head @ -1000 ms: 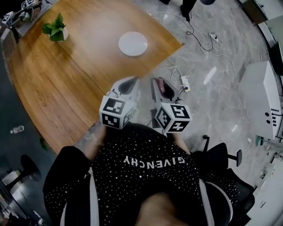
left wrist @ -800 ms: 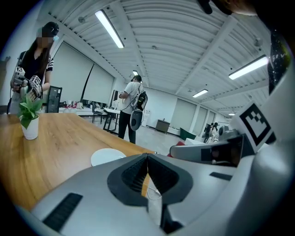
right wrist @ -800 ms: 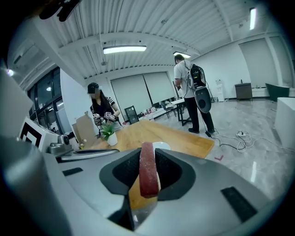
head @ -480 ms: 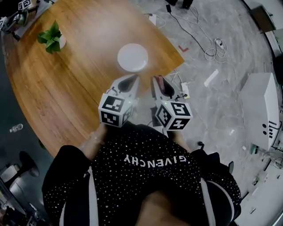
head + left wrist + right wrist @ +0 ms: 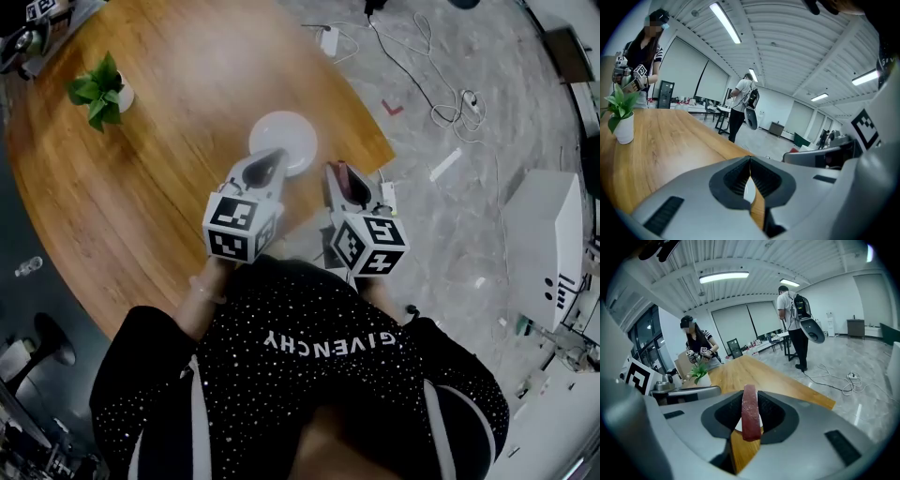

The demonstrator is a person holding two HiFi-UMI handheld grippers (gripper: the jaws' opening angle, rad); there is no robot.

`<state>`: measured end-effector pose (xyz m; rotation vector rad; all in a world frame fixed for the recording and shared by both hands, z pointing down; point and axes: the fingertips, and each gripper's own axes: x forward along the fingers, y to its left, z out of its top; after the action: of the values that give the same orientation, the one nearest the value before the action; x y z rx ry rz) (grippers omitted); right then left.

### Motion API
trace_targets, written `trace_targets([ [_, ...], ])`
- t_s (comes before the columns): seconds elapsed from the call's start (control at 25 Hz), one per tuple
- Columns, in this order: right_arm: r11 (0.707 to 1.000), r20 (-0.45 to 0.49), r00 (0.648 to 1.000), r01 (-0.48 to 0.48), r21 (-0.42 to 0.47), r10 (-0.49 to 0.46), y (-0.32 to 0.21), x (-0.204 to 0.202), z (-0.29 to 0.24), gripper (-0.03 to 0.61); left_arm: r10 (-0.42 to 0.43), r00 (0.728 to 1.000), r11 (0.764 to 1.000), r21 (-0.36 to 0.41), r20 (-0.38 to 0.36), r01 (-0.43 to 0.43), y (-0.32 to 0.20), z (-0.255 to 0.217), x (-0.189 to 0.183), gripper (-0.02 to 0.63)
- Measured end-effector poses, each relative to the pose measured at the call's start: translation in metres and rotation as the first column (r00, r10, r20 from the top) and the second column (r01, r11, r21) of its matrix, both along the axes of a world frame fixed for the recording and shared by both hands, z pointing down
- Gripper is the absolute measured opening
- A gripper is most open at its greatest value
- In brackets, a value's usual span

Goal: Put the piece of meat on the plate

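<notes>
Head view is showing, at the left, a potted plant [image 5: 97, 86] standing on the wooden table [image 5: 141, 197], then the white plate [image 5: 292, 131] lying near the table's edge. The left gripper [image 5: 270, 157] is hovering by the plate's near rim, its jaws pressed together on nothing. Further right, the right gripper [image 5: 336, 171] is pinching the piece of meat [image 5: 750, 414] edge-up, just beside the plate. The carrying step seems to be in hand. Next, the meat is needing to be brought over the plate, lowered and released.

Black glittery top [image 5: 309, 319], white lettering across chest, white side stripes.
</notes>
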<state>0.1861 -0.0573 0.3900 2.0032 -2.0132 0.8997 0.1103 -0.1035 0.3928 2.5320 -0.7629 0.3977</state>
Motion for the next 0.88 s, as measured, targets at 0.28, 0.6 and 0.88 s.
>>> trace_targets([
  [0.28,0.997,0.044,0.997,0.062,-0.040,-0.060,-0.028,-0.005,0.013,0.097,-0.074,0.997,0.996,-0.048,0.018,0.075,-0.019,0.021,-0.011,0.009],
  [0.6,0.989,0.169,0.979,0.128,-0.072,-0.114,-0.061,-0.015,0.024,0.097,-0.137,0.989,0.987,-0.077,0.055,0.141,-0.035,0.042,-0.020,0.009],
  [0.88,0.974,0.193,0.968,0.189,-0.126,-0.163,-0.085,-0.022,0.050,0.097,-0.188,0.980,0.980,-0.047,0.063,0.191,-0.048,0.060,-0.027,0.009],
])
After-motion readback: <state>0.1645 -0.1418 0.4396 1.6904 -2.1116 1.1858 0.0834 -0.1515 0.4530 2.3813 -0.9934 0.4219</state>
